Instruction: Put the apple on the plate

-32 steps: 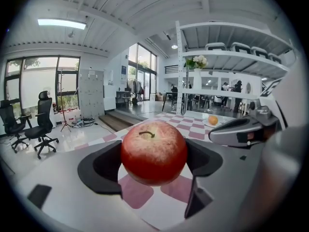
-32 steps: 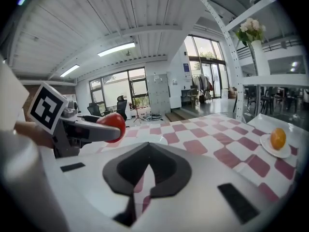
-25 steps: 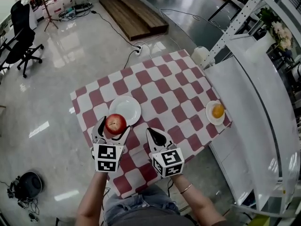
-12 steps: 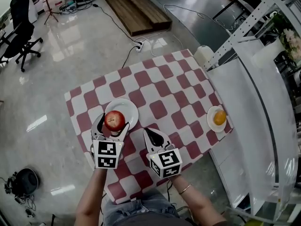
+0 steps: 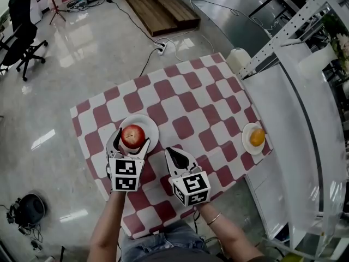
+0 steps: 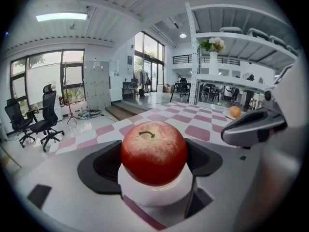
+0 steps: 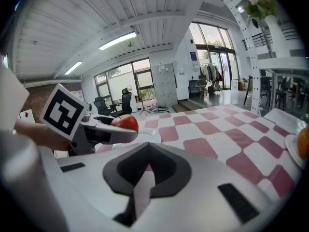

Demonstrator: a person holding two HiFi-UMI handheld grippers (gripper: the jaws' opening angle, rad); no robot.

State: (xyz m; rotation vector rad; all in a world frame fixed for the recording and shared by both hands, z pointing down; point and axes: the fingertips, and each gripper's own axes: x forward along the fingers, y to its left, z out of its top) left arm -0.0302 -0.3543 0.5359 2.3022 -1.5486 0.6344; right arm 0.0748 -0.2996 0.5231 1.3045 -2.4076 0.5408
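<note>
Apple (image 6: 153, 152) in my left claw (image 5: 132, 140), at the white plate (image 5: 149, 123)

The jaws clench its sides, stem up, right over the plate at the checked table's (image 5: 185, 97) near-left part; I cannot tell if they touch. My right claw (image 7: 147, 170) hangs just beside, jaws together on nothing.

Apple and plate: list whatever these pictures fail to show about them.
- Underside of the apple: in the head view and the left gripper view its own bulk covers it, so contact with the plate cannot be told.
- Near rim of the plate: in the head view, hidden by the left gripper and the apple.
- The orange: in the right gripper view, cut off by the right edge.
</note>
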